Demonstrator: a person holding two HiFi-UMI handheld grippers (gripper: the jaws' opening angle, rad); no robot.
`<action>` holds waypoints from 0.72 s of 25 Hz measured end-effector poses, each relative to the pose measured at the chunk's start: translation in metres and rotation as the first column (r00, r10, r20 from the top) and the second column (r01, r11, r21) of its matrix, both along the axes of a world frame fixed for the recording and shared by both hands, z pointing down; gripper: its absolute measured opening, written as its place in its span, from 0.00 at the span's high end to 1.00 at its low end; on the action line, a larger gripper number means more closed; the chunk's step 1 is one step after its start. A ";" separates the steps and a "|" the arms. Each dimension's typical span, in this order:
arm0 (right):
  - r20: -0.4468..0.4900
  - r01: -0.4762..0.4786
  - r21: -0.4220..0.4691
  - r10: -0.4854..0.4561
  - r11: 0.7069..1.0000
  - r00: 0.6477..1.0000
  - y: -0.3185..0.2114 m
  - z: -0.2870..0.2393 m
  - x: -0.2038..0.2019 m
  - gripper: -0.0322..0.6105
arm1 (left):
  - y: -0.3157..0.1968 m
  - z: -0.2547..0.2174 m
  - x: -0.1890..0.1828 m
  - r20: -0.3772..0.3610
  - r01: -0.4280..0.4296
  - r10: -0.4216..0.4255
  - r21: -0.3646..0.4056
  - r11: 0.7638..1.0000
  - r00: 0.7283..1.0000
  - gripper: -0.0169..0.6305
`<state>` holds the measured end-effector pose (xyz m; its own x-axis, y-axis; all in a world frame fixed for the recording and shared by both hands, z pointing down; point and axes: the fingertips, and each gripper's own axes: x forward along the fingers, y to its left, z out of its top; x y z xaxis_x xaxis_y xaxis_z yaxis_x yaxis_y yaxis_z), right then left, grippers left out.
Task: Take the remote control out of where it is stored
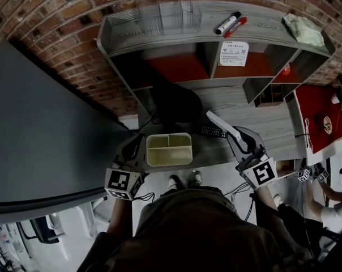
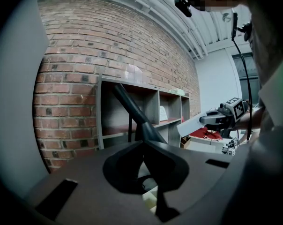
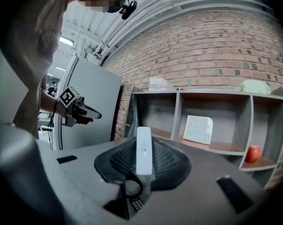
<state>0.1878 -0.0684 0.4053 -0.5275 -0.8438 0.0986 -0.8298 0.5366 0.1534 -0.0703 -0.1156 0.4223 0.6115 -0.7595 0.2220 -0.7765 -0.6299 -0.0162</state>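
1. Lower left of the head view: my left claw (image 1: pixel 138 140), jaws closed together with nothing between them, just left of the tray.
2. Lower centre: pale divided tray (image 1: pixel 170 162), resting on the grey desk (image 1: pixel 267 123).
3. Just right of the tray: black keypad remote (image 1: pixel 212 131), lying on the desk.
4. Centre right: white remote control (image 1: pixel 221 122), clamped in my right claw (image 1: pixel 234 134), held off the desk above the black one, free end towards the shelf unit (image 1: pixel 261 33).

Head view looks steeply down on the worktop (image 1: pixel 261 118); both gripper views look level, low over it, toward the shelf unit (image 3: pixel 177 116) all share.
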 end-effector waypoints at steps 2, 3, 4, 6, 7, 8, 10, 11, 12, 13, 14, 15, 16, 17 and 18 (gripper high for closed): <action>-0.042 -0.012 -0.025 0.011 1.000 0.999 -0.008 0.010 0.008 0.82 | 0.002 0.001 0.001 0.002 0.001 -0.001 -0.003 1.000 1.000 0.96; -0.064 -0.017 -0.037 0.014 0.999 0.998 -0.012 0.015 0.012 0.82 | 0.003 0.002 0.002 0.003 0.001 -0.001 -0.004 1.000 1.000 0.96; -0.086 -0.019 -0.048 0.015 0.999 0.996 -0.017 0.020 0.015 0.82 | 0.004 0.002 0.002 0.003 0.002 -0.002 -0.007 1.000 1.000 0.96; -0.132 -0.023 -0.070 0.013 0.997 0.991 -0.028 0.030 0.021 0.82 | 0.007 0.005 0.001 0.004 0.006 -0.006 -0.017 1.000 1.000 0.96; -0.156 -0.025 -0.083 0.012 0.996 0.988 -0.034 0.035 0.024 0.82 | 0.009 0.008 0.001 0.004 0.009 -0.008 -0.025 1.000 1.000 0.96; -0.179 -0.028 -0.093 0.011 0.995 0.984 -0.040 0.041 0.027 0.82 | 0.011 0.010 0.001 0.005 0.011 -0.011 -0.031 0.999 1.000 0.96; -0.212 -0.030 -0.106 0.007 0.994 0.977 -0.052 0.056 0.032 0.82 | 0.015 0.010 0.002 0.006 0.014 -0.013 -0.031 0.999 1.000 0.96; -0.222 -0.029 -0.110 0.004 0.993 0.975 -0.057 0.065 0.035 0.82 | 0.017 0.010 0.002 0.006 0.016 -0.016 -0.033 0.999 1.000 0.96; -0.235 -0.028 -0.117 -0.001 0.993 0.972 -0.063 0.074 0.036 0.82 | 0.019 0.012 0.002 0.006 0.019 -0.019 -0.038 0.999 1.000 0.96; -0.254 -0.026 -0.128 -0.007 0.991 0.967 -0.067 0.083 0.036 0.82 | 0.021 0.013 0.002 0.006 0.023 -0.022 -0.042 0.999 1.000 0.96; -0.274 -0.025 -0.142 -0.015 0.990 0.962 -0.070 0.091 0.036 0.82 | 0.022 0.014 0.002 0.006 0.025 -0.025 -0.045 0.999 1.000 0.96; -0.293 -0.022 -0.155 -0.024 0.988 0.956 -0.072 0.099 0.035 0.82 | 0.024 0.015 0.002 0.006 0.027 -0.027 -0.048 0.998 1.000 0.96; -0.308 -0.018 -0.168 -0.035 0.986 0.951 -0.074 0.108 0.033 0.82 | 0.025 0.017 0.003 0.008 0.029 -0.029 -0.053 0.998 1.000 0.96; -0.322 -0.015 -0.182 -0.045 0.983 0.946 -0.075 0.116 0.031 0.82 | 0.027 0.019 0.003 0.010 0.031 -0.030 -0.059 0.998 0.999 0.96; -0.336 -0.013 -0.195 -0.054 0.981 0.940 -0.076 0.126 0.030 0.82 | 0.030 0.022 0.004 0.012 0.032 -0.031 -0.067 0.997 0.999 0.96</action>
<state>0.2180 -0.1445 0.5310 -0.4512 -0.7806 0.4326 -0.7352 0.5999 0.3157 -0.0662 -0.0857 0.4440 0.5847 -0.7618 0.2790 -0.7961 -0.6049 0.0168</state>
